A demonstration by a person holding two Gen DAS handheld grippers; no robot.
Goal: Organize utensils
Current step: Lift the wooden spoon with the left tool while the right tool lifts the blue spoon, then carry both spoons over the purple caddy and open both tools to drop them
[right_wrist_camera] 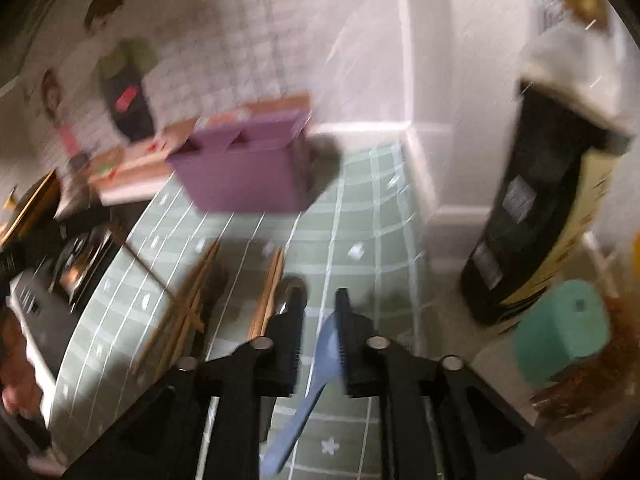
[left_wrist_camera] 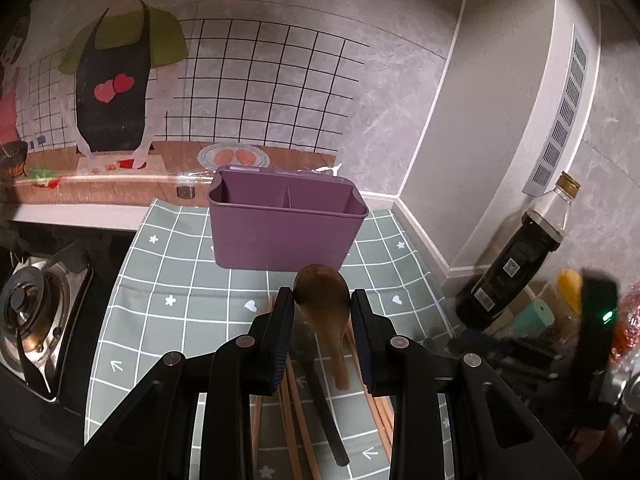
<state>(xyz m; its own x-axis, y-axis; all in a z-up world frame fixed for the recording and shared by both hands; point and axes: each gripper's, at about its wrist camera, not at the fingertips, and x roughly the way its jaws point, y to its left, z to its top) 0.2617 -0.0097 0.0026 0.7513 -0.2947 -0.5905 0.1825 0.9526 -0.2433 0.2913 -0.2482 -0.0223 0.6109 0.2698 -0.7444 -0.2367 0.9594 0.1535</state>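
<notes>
The left gripper [left_wrist_camera: 322,300] hangs over the green checked mat [left_wrist_camera: 168,272] on the worktop, its fingers [left_wrist_camera: 280,332] closed partway on the bowl of a wooden spoon [left_wrist_camera: 326,308], one pad at each side of it. The spoon's handle runs back toward the camera, above the mat. Under the fingers lie several chopsticks [left_wrist_camera: 294,420] and a black utensil [left_wrist_camera: 324,400], all flat on the mat. Just ahead stands the purple bin [left_wrist_camera: 286,224], upright, with a divider splitting it into two compartments; both look empty as far as can be seen. A gas burner [left_wrist_camera: 24,308] sits to the left, off the mat, and a dark bottle [left_wrist_camera: 516,256] stands to the right by the wall.

The right wrist view is blurred. The right gripper [right_wrist_camera: 320,300] has its fingers [right_wrist_camera: 290,332] set narrowly apart, with a blue spoon [right_wrist_camera: 312,384] between them, lying against the right-hand pad; whether the grip is firm cannot be told. Chopsticks [right_wrist_camera: 188,304] lie scattered on the mat to its left, and the bin is farther ahead and left.
</notes>
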